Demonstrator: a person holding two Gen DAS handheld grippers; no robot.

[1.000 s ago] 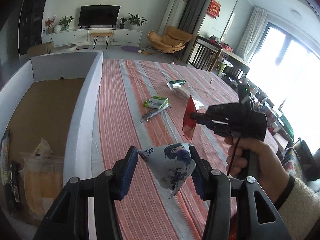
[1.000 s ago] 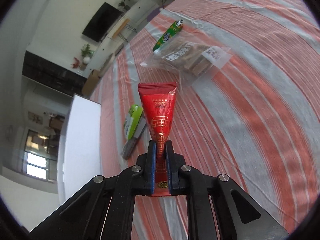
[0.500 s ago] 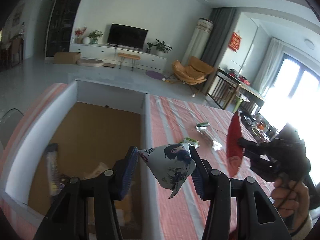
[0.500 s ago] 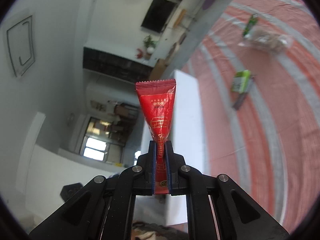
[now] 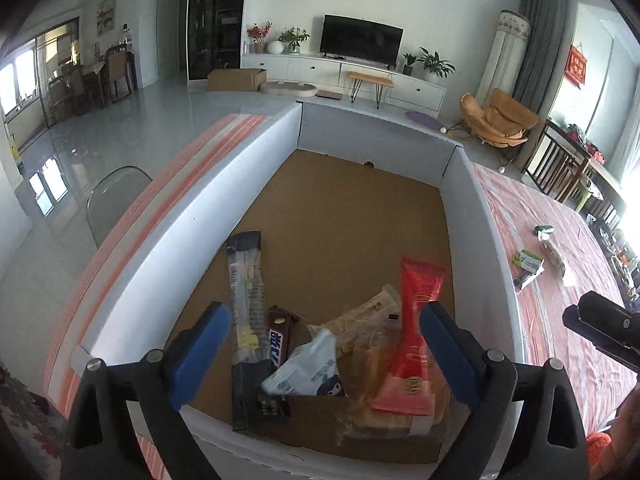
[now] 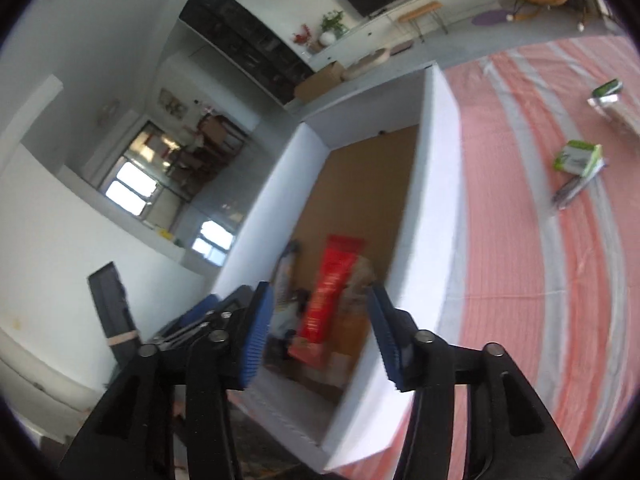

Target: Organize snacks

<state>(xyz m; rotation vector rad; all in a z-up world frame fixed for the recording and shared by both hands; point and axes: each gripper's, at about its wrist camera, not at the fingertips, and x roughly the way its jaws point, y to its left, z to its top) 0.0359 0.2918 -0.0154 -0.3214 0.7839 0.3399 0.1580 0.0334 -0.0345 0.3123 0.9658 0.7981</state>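
Observation:
A white-walled cardboard box [image 5: 264, 160] [image 6: 436, 184] stands on the striped tablecloth. My left gripper [image 5: 324, 356] hovers over its near end, jaws opening, nothing pressed between them. Below it the white-and-blue triangular packet [image 5: 308, 372] lies on the pile. Beside it rests the red packet [image 5: 416, 332] [image 6: 332, 288], with a long dark wrapper [image 5: 246, 300], a chocolate bar [image 5: 278, 340] and tan packets [image 5: 372, 312]. My right gripper [image 6: 320, 340] is also over the box, jaws opening and empty. Its black body [image 5: 600, 328] shows at the right in the left wrist view.
On the cloth right of the box lie a green-and-white packet [image 5: 528, 259] [image 6: 578, 156], a dark wrapper [image 6: 570, 190] and a clear bag of biscuits [image 5: 554, 248]. The far half of the box floor [image 5: 360, 208] is bare cardboard. A transparent chair [image 5: 116, 196] stands left of the table.
Both grippers have swung over the box and opened. The white-and-blue packet left my left jaws and the red packet left my right jaws; both now lie in the box.

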